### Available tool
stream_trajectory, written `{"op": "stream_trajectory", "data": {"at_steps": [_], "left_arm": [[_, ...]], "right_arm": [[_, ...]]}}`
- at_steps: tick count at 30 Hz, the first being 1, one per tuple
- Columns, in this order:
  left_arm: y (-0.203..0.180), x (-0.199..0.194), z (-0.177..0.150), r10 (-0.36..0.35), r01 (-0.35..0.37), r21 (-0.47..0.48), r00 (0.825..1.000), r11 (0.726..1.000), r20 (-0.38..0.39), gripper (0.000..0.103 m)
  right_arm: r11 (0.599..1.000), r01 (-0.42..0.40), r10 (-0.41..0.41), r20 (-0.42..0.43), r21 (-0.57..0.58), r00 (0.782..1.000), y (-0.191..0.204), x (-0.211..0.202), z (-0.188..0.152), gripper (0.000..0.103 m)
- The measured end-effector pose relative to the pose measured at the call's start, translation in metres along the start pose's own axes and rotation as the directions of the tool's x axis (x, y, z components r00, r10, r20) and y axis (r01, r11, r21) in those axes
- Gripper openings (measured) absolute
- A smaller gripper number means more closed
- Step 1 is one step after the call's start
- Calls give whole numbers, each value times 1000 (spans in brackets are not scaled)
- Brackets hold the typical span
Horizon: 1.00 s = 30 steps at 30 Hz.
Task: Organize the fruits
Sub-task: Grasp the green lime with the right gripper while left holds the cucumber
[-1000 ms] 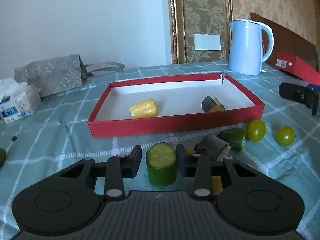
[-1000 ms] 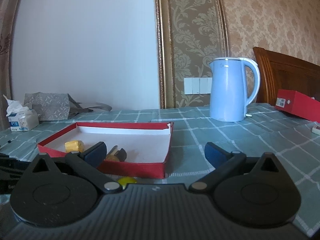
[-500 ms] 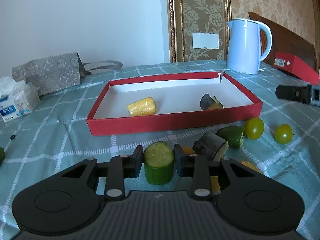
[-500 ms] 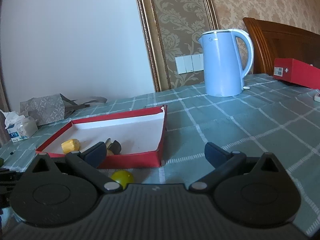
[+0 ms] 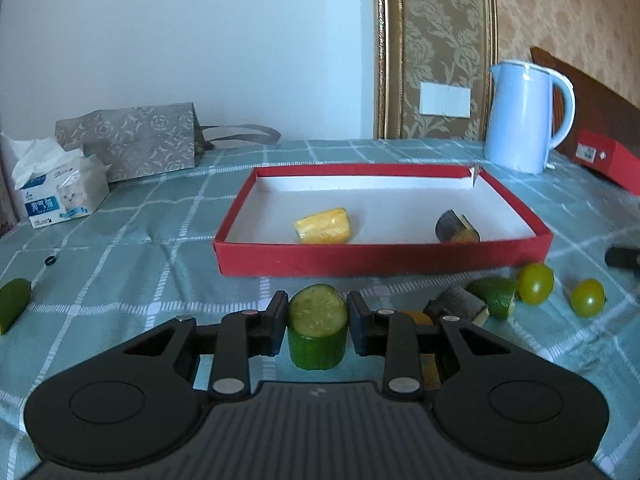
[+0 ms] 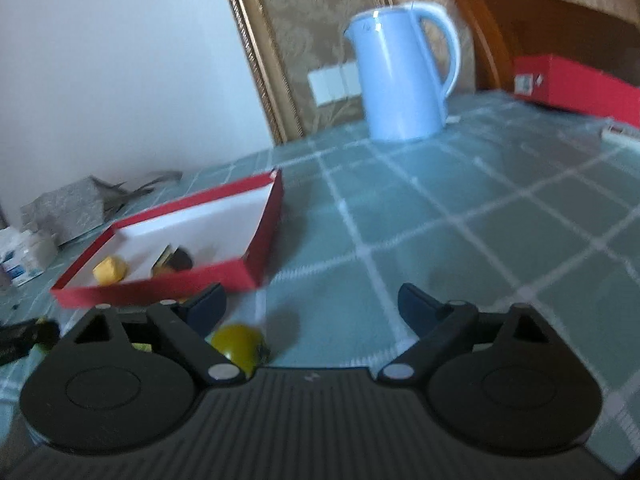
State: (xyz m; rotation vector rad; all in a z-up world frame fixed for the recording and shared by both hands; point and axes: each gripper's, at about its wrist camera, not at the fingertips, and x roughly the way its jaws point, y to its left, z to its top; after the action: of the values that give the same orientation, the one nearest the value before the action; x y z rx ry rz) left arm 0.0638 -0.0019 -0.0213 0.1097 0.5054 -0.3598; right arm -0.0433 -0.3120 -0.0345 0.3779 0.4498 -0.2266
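Observation:
My left gripper [image 5: 318, 322] is shut on a green cucumber chunk [image 5: 318, 326], held upright just in front of the red tray [image 5: 380, 258]. The tray holds a yellow corn piece [image 5: 324, 231] and a dark eggplant piece [image 5: 456, 229]. On the cloth to the right lie another eggplant piece [image 5: 456, 307], a green wedge [image 5: 494, 298] and two yellow-green tomatoes [image 5: 535, 278]. My right gripper [image 6: 312, 306] is open and empty, tilted down over the cloth, with a yellow-green tomato [image 6: 240, 344] by its left finger. The tray [image 6: 248, 276] lies to its left.
A blue kettle [image 5: 524, 116] stands behind the tray at the right, next to a red box [image 5: 608, 160]. A tissue pack [image 5: 60, 192] and a grey bag [image 5: 132, 140] sit at the back left. A green piece [image 5: 14, 304] lies at the left edge.
My left gripper has lifted slightly with the cucumber chunk and shifted left. My right gripper has tilted down and swung towards the tomato; its view is blurred by motion.

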Motion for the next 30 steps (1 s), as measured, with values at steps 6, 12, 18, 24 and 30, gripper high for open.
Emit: {"op": "stream_trajectory", "data": {"at_steps": [6, 12, 18, 24, 30], "left_arm": [[-2, 0, 0, -11, 11, 6, 1000, 1000, 0, 31], [-3, 0, -1, -16, 16, 4, 1000, 1000, -10, 31], [-2, 1, 0, -23, 23, 5, 1000, 1000, -9, 31], [-3, 2, 0, -25, 25, 10, 1000, 1000, -13, 31], [-1, 1, 0, -25, 25, 0, 1000, 1000, -14, 31]], "right_arm": [[987, -12, 11, -7, -158, 1000, 19, -4, -9, 83], [963, -65, 51, -59, -261, 997, 39, 3, -10, 64], [941, -64, 37, -87, -331, 996, 54, 12, -14, 61], [934, -62, 24, -110, -351, 994, 61, 19, -15, 33], [949, -54, 23, -103, -311, 994, 59, 19, -13, 33]]}}
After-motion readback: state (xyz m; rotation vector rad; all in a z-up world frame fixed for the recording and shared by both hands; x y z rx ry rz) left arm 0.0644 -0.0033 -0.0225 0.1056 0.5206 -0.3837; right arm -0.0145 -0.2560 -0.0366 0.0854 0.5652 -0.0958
